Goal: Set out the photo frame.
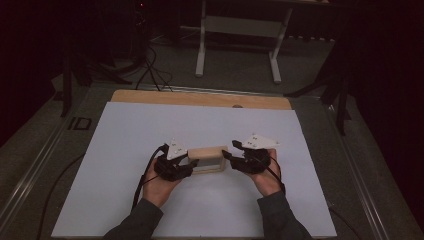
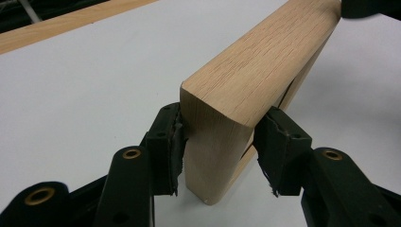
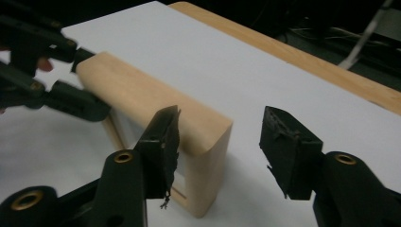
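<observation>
1. White sheet (image 1: 150, 200) is laid over a wooden table (image 1: 200, 97), and beyond the table a dim floor with cables and a light stand can be seen.
2. Near the middle of the sheet, a wooden frame (image 1: 208, 158) is stood upright on its edge; it is an open rectangle of pale wood with rounded corners.
3. At the left end of the frame, the left gripper (image 1: 186, 166) is placed. In the left gripper view its pads (image 2: 170, 146) are seen pressed against both faces of the frame's end post (image 2: 213, 151), so the jaws are clamped on the frame.
4. At the right end of the frame, the right gripper (image 1: 230, 156) is held. In the right gripper view its jaws are wide apart, and one pad (image 3: 163, 142) is just beside the frame's corner (image 3: 208, 142), while the other is well apart from it.
5. It is judged that one grasp is made and the second grasp is not yet closed; lifting or moving the frame is left to be done.
</observation>
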The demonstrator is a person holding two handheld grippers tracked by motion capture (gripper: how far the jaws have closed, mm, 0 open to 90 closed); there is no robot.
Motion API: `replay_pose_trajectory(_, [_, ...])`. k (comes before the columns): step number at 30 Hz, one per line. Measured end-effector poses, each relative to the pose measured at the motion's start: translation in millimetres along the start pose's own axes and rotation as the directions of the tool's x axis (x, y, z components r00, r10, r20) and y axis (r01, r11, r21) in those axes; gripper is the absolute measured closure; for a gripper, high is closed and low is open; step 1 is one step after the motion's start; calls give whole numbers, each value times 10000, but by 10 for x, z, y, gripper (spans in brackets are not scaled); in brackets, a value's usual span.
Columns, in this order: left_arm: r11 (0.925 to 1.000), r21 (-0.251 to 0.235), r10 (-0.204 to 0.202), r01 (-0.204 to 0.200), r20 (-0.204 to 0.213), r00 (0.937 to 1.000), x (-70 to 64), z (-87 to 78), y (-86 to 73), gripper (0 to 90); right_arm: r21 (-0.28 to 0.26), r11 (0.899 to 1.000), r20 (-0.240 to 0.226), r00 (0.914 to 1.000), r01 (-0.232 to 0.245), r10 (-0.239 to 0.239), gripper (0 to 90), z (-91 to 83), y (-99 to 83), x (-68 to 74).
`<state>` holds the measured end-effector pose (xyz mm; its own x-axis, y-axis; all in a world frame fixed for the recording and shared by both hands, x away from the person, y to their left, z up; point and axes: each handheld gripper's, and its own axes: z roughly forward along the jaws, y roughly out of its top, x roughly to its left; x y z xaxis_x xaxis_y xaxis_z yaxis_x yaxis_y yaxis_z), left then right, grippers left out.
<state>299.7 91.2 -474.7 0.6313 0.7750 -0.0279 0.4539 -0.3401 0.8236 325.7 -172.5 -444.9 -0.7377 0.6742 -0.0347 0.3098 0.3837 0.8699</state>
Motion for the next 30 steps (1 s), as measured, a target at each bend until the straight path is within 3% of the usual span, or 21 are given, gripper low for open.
replay_pose_trajectory(4, [10000, -3, 5, -5, 0, 10000, 0, 0, 0, 532, 140, 9998, -304, 9994, 161, -156, 415, 27, -59, 16])
replay_pose_trajectory(13, [10000, -16, -17, 18, 47, 10000, 5, -3, -6, 530, 663, 9978, -617, 9981, 59, -18, 369, 169, -175, 10])
replay_pose_trajectory(19, [10000, 34, -43, 43, 58, 10000, 20, -13, -12, 537, 702, 9975, -1142, 9935, 60, 20, 342, 279, -189, -17])
replay_pose_trajectory(30, [10000, 45, 26, -26, 97, 9999, 31, -24, -16, 563, 443, 9990, -1503, 9886, 46, 21, 385, 351, -174, -21])
